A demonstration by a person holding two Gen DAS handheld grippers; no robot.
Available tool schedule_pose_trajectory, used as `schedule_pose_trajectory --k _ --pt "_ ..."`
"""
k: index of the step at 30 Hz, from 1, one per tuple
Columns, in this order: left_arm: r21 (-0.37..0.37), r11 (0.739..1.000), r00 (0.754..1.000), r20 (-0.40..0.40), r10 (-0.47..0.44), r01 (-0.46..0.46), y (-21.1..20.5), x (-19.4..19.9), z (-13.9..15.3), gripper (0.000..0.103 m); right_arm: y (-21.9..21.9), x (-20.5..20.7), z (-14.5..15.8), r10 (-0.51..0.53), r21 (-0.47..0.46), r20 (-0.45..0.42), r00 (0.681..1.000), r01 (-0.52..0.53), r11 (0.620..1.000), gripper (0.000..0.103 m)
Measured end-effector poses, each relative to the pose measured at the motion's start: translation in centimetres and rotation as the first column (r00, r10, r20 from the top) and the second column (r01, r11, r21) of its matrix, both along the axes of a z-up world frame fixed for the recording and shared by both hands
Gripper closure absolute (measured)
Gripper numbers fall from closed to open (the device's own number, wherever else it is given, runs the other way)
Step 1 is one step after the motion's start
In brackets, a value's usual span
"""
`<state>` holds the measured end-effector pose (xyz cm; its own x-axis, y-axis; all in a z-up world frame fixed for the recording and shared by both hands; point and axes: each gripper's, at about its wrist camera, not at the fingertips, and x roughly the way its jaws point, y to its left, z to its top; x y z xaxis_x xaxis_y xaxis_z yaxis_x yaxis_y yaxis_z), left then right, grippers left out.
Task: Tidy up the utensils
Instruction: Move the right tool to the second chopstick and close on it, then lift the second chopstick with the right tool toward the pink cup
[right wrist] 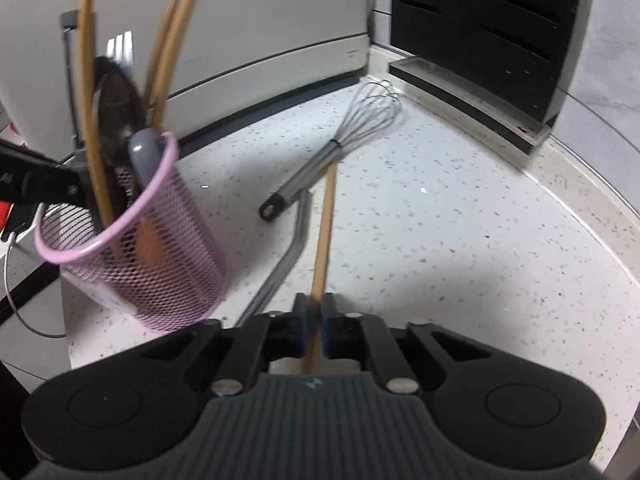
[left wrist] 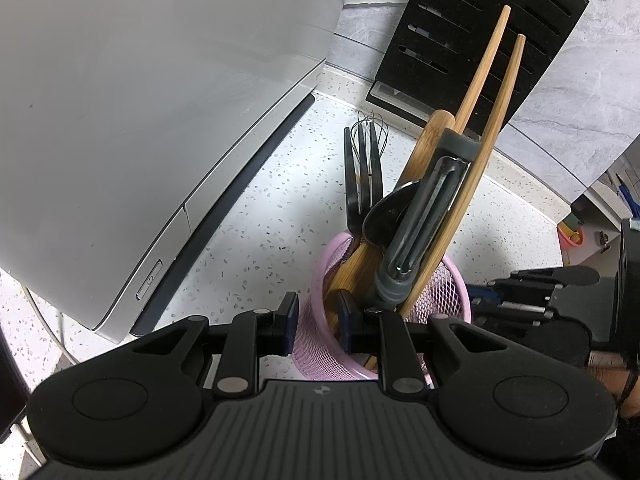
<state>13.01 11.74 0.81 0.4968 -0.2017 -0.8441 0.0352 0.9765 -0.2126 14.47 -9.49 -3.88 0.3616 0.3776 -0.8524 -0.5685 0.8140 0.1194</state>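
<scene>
Two grippers on the job, and the pink mesh holder (right wrist: pixel 132 240) is the landmark. The left gripper (left wrist: pixel 318 322) has its pads clamped on the holder's near rim, one pad outside the mesh, one inside. Packed in that holder: bamboo utensils (left wrist: pixel 472 184) with long handles leaning away, a black slotted spatula (left wrist: pixel 362 176), a dark spoon (left wrist: pixel 386 216) and a grey peeler (left wrist: pixel 424 220) propped against the bamboo.

Over to the right gripper (right wrist: pixel 315 330): jaws pinched together on a thin wooden chopstick (right wrist: pixel 325 232), which runs straight out from between the pads. No earlier view to judge by, but the grip looks firm. That chopstick sits right of the holder, its far end reaching the neck of a wire whisk (right wrist: pixel 344 136) lying flat on the speckled counter (right wrist: pixel 460 240). Between chopstick and holder lies a bent grey metal handle (right wrist: pixel 288 248); what tool it belongs to is hard to say.

Behind the holder stands a white appliance (left wrist: pixel 140 100), and further right of it a black knife block (right wrist: pixel 480 40) against the tiled wall.
</scene>
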Motion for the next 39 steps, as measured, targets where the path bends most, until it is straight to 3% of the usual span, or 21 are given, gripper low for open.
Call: schedule_pose_trajectory --k 11,18,30,34,39 --pt "0.000 1.000 1.000 0.000 0.000 0.000 0.1 0.0 0.0 0.080 -5.0 4.5 -0.5 -0.168 -0.028 -0.036 0.985 0.167 0.985 0.101" --pt "-0.002 1.000 1.000 0.001 0.001 -0.001 0.0 0.0 0.0 0.077 -7.7 4.5 0.1 0.013 -0.113 -0.054 0.998 -0.019 0.993 0.101" --pt "-0.009 1.000 1.000 0.001 0.000 0.000 0.1 -0.1 0.0 0.076 -12.8 4.1 0.6 0.029 -0.174 -0.159 0.987 -0.057 0.983 0.101" --pt "-0.006 1.000 1.000 0.001 0.001 -0.001 0.1 0.0 0.0 0.076 -11.4 4.5 0.6 0.076 -0.269 -0.198 0.977 -0.129 0.955 0.098" --pt "-0.001 1.000 1.000 0.001 -0.003 0.003 0.0 -0.1 0.1 0.076 -8.6 5.6 0.6 0.135 -0.401 -0.215 0.967 -0.213 0.891 0.089"
